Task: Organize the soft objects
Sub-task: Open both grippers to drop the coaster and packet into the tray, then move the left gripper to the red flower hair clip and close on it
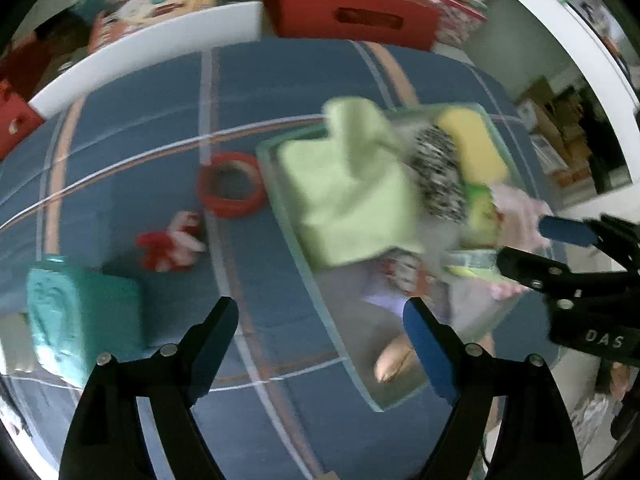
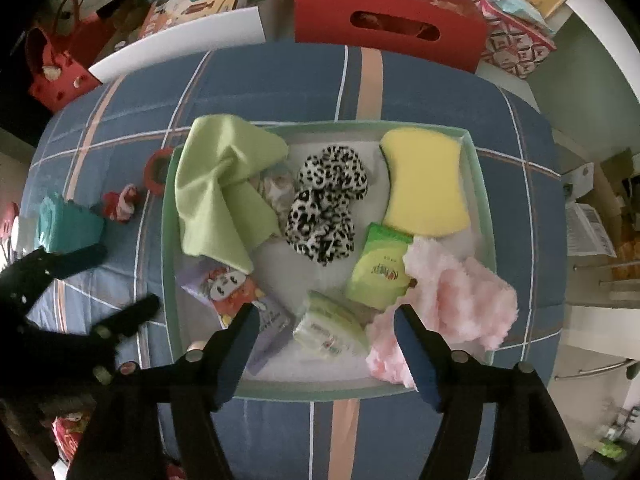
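Soft objects fill the tray [image 2: 168, 240] mid-bed; a teal pack [image 1: 80, 320] waits near its left edge. Both jaws spread, empty. I'd steer my left gripper [image 1: 320, 336] squarely over it, closing gently.

A blue plaid cloth with white and peach stripes [image 2: 280, 76] covers the surface. Past its far edge runs a white rail [image 2: 180, 44], with a red cardboard box with an oval slot [image 2: 384, 12] and colourful printed boxes [image 2: 192, 0] behind it. Beyond the right edge are a pale green wall [image 2: 580, 92] and stacked brown cartons [image 2: 612, 184].
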A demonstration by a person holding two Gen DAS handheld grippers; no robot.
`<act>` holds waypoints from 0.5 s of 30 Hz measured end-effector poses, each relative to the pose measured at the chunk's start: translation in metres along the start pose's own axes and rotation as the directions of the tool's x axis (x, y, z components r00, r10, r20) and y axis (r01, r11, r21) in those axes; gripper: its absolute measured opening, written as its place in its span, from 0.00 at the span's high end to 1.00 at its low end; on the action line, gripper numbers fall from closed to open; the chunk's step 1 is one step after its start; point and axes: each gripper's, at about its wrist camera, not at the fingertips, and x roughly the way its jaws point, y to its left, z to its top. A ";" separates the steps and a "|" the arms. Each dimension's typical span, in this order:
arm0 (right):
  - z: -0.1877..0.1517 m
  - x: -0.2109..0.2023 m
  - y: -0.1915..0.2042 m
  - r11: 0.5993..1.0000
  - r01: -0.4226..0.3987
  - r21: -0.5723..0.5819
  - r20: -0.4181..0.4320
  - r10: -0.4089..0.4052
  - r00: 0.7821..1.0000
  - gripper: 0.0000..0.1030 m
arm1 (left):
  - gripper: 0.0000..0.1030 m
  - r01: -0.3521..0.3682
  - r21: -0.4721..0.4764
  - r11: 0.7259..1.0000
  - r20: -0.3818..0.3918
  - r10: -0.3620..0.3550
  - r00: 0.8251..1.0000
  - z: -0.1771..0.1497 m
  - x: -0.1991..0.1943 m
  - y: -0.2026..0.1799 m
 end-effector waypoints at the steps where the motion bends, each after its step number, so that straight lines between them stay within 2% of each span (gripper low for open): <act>1: 0.003 -0.001 0.002 1.000 0.002 -0.002 0.004 -0.002 1.000 0.29 | 0.15 -0.013 -0.018 1.000 0.007 0.013 1.000 0.001 -0.003 0.009; 3: 0.007 -0.004 0.009 1.000 0.000 -0.008 0.013 0.000 1.000 0.29 | 0.10 -0.030 -0.058 0.998 0.017 0.031 0.999 0.004 -0.007 0.027; 6: 0.014 -0.007 0.021 0.999 -0.023 -0.023 0.033 0.024 0.999 0.29 | 0.10 -0.080 -0.094 0.992 0.003 0.081 0.997 0.011 -0.011 0.047; 12: 0.030 -0.014 0.056 0.994 -0.060 -0.097 0.065 0.066 0.996 0.29 | 0.10 -0.152 -0.096 0.984 -0.017 0.151 0.988 0.022 0.000 0.059; 15: 0.038 -0.015 0.065 0.991 -0.065 -0.120 0.078 0.075 0.994 0.29 | 0.10 -0.196 -0.046 0.979 -0.032 0.195 0.980 0.027 0.010 0.055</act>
